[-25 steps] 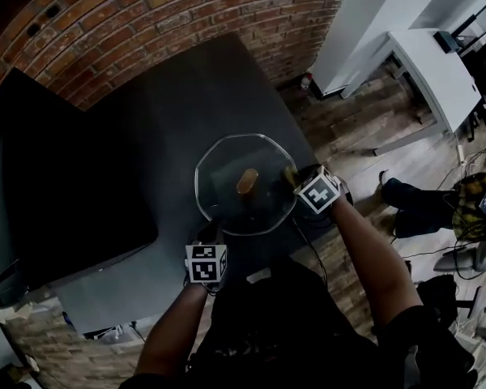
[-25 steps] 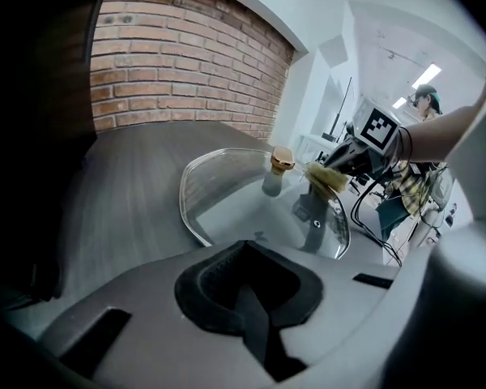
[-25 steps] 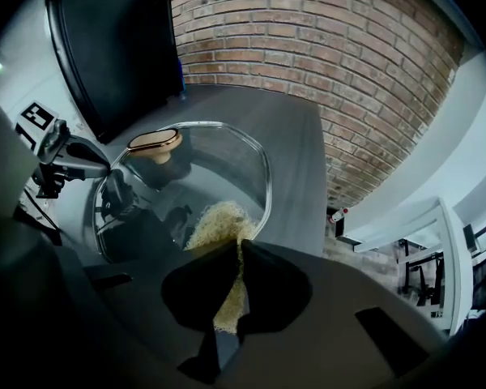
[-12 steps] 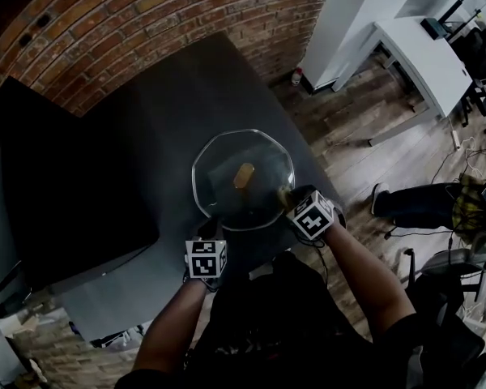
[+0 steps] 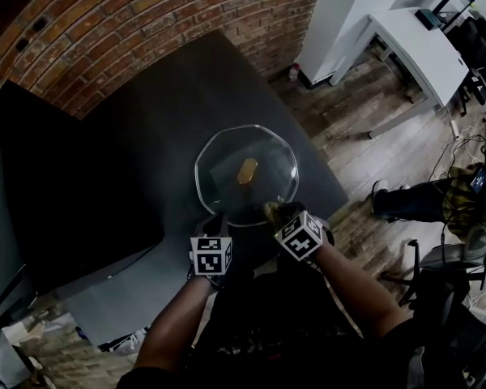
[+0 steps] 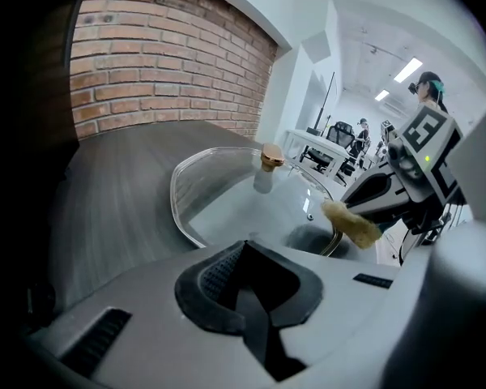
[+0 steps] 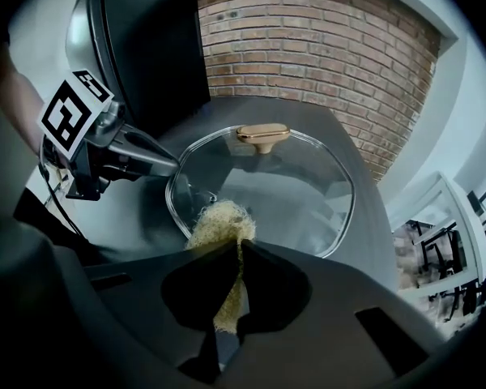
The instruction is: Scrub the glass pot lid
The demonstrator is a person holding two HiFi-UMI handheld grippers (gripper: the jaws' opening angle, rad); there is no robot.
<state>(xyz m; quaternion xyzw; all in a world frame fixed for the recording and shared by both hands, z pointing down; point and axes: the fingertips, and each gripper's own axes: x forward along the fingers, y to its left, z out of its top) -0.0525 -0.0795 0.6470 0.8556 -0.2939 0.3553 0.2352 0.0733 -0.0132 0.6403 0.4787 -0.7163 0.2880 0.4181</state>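
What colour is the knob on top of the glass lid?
The knob is light golden brown; the right gripper view shows it best.

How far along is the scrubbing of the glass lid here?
Done: nothing that shows; no suds or streaks visible on the glass pot lid. In hand: left gripper appears shut on its near rim; right gripper pinches a yellow scrub pad at that rim. Left: working the pad across the glass.

Clear round glass pot lid w/ tan knob ahead of jaws; straw-yellow fibrous scrub pad btwn right gripper's jaws; dark-grey tabletop; red brick wall.
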